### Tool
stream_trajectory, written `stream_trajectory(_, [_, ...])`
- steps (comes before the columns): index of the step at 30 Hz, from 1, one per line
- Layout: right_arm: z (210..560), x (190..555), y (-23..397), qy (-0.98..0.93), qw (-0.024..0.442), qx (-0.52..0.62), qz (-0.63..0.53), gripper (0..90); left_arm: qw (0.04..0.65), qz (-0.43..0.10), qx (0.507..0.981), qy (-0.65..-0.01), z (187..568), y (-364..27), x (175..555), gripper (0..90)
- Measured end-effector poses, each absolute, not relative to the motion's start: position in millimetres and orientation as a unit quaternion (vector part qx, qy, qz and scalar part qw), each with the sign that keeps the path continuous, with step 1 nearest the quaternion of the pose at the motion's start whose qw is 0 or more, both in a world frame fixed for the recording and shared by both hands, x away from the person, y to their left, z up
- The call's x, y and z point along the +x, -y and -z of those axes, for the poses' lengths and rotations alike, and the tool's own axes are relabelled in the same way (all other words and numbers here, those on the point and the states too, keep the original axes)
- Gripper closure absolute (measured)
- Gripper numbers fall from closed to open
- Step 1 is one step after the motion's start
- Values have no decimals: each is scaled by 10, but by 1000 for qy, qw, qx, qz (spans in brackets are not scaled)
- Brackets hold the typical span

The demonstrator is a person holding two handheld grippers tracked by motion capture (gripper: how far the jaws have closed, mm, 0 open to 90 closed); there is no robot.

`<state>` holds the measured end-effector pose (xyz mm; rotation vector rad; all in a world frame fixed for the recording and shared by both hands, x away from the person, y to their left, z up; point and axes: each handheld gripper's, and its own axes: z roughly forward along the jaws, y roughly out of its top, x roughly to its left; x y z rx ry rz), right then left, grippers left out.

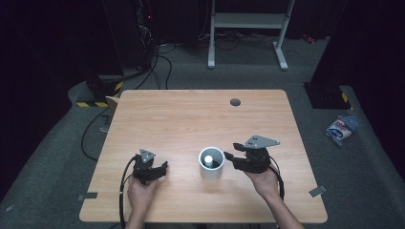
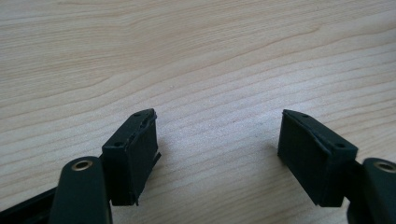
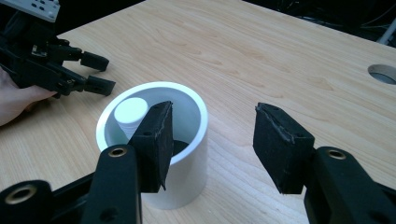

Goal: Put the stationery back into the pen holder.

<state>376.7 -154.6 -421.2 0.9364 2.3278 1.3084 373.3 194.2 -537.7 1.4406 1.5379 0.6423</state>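
A white cup [image 1: 211, 163] [image 3: 187, 154] stands upright near the front middle of the wooden table [image 1: 191, 114]. Inside it leans a small white cylinder [image 1: 208, 159] [image 3: 130, 112]. My right gripper [image 1: 230, 160] [image 3: 212, 116] hovers just right of the cup, open, with nothing between its jaws; in the right gripper view one jaw overlaps the cup's near rim. My left gripper [image 1: 161, 170] [image 2: 217, 126] [image 3: 100, 73] rests low over the table left of the cup, open, with bare wood between its jaws.
A round cable hole [image 1: 235, 102] [image 3: 383, 73] sits near the table's far edge. On the floor behind stand a white metal frame [image 1: 248, 21] and cables; a plastic bag [image 1: 341, 129] lies on the carpet at the right.
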Motion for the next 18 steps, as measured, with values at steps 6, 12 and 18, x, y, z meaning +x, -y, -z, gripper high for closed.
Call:
stream_trajectory(6, [4213,3784,1641,-808,160,336,-457,475,452,-260,584,-622,5377,-1943,3733,284])
stream_trajectory(12, [4247,3781,1716,-806,161,345,-453,475,452,-260,584,-622,5377,-1943,3733,284])
stream_trajectory(18, [4300,3781,1798,-803,163,352,-453,475,452,-260,583,-623,5377,-1942,3733,285])
